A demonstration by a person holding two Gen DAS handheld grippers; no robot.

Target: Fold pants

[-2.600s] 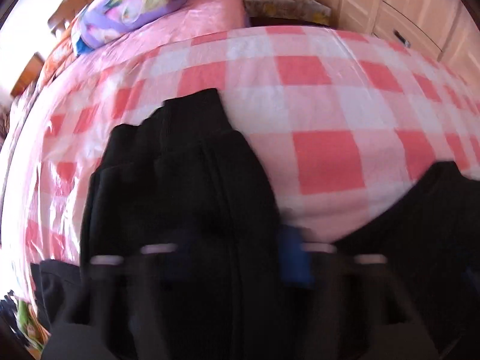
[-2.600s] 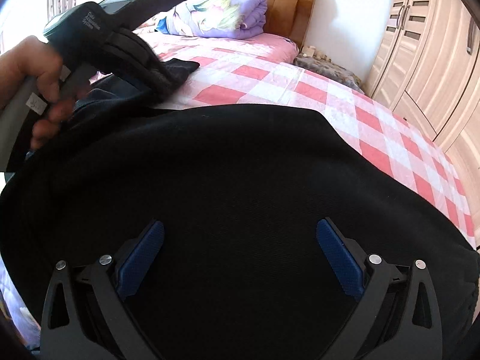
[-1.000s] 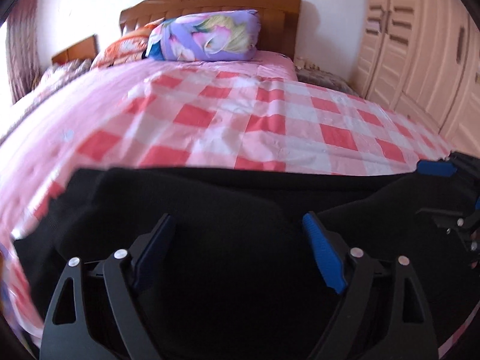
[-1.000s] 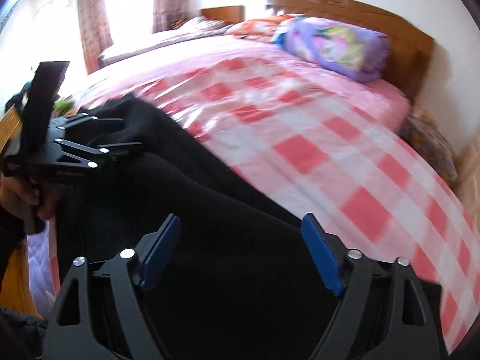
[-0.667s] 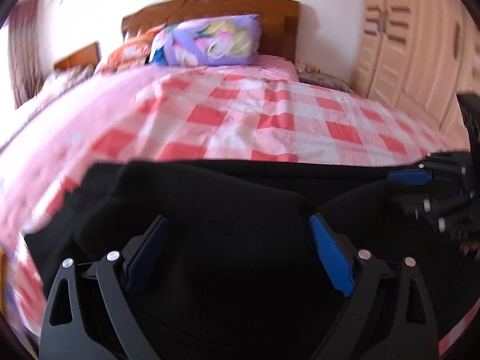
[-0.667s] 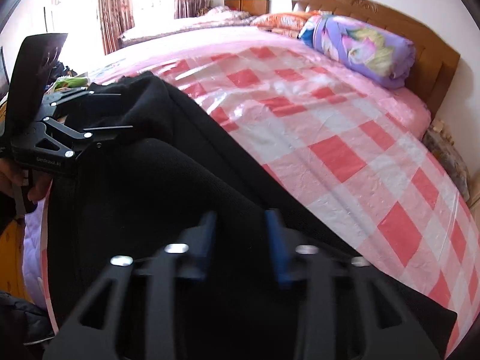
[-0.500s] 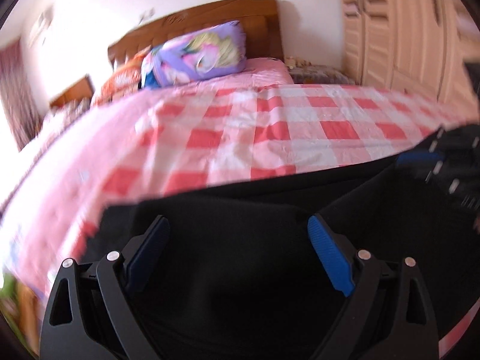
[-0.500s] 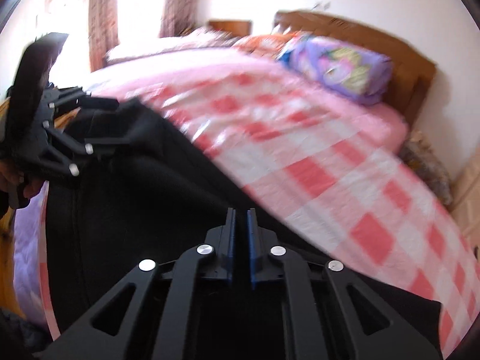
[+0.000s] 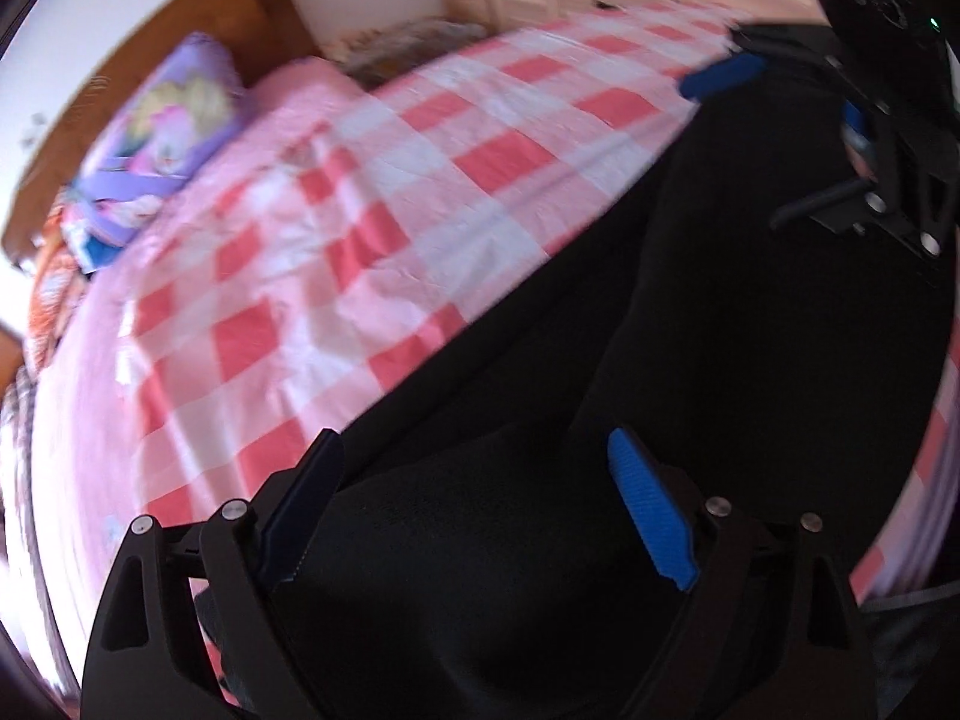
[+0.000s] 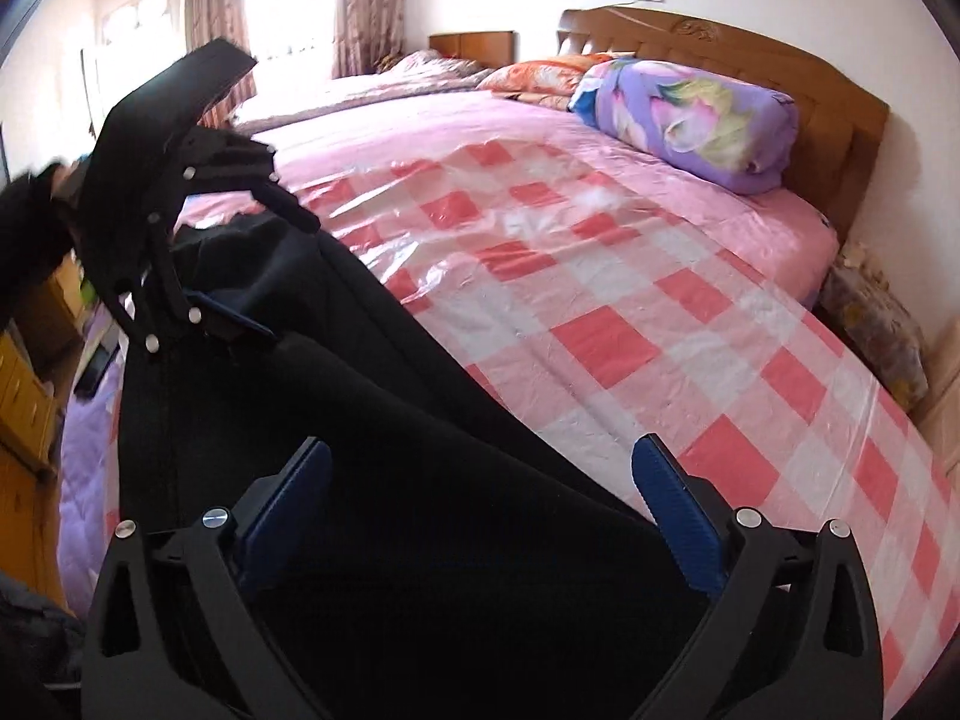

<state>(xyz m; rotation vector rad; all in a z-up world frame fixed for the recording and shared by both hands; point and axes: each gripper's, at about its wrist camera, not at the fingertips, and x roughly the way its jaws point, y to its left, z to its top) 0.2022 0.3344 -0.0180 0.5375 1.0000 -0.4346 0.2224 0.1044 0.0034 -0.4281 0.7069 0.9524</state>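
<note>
- Along the near edge of the bed the black pants lay bunched, one side close to the edge.
- Both tongs stood spread, pinching nothing: left gripper, right gripper.
- Risk, as I judged it: a grab at only the top layer could drag the cloth crooked.
- The slippery checked sheet might have let the pants slide off.

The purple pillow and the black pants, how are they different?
The purple pillow is bright with flower prints; the black pants are plain and dark. The pillow is a plump roll by the headboard; the pants lie flat and spread at the near edge, under both open grippers. Both rest on the pink checked bed.
</note>
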